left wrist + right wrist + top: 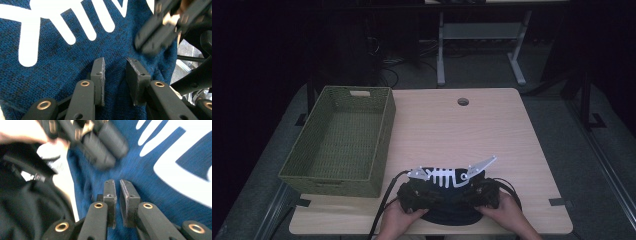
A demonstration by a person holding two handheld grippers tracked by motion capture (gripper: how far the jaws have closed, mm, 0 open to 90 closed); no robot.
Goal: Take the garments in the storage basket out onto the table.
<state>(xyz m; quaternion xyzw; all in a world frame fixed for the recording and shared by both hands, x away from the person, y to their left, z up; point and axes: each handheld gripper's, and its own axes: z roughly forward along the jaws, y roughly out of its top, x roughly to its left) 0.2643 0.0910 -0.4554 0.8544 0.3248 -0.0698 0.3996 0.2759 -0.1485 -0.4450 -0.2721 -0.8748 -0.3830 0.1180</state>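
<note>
Right gripper view: claw point(118, 195) pinching sweater point(160, 182)

Dark blue knitted garment with a white fishbone print point(445, 178); bunched at the table's near edge; print facing up.

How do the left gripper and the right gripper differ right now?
The left gripper shows a clear gap between its pads over the blue garment; the right gripper has its pads nearly together, with cloth seemingly pinched. In the high view, each is at its own end of the garment. Both point into the fabric.
</note>
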